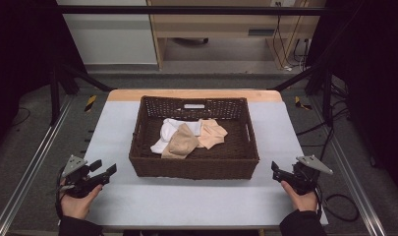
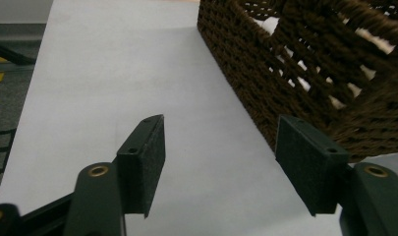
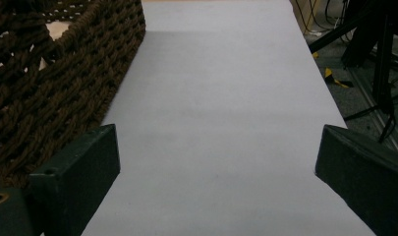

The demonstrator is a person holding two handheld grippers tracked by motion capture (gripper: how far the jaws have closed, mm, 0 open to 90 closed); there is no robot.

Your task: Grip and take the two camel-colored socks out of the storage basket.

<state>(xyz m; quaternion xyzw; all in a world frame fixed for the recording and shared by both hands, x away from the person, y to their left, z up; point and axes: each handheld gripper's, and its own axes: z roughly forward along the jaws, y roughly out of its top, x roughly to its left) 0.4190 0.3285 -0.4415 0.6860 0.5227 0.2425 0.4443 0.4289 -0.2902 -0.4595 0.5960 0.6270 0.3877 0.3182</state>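
Surface: pale grey surface on a wooden top, dark frame rails and cables around it.
Basket: brown woven basket at the middle of the surface, its long side toward the person.
Cloths: a white cloth, a tan cloth and a peach cloth lie overlapping inside the basket.
Left claw: left claw held at the near left, just beside the basket's near left corner, jaws wide apart, nothing between them.
Right claw: right claw held at the near right, near the basket's right end, jaws wide apart, nothing between them.
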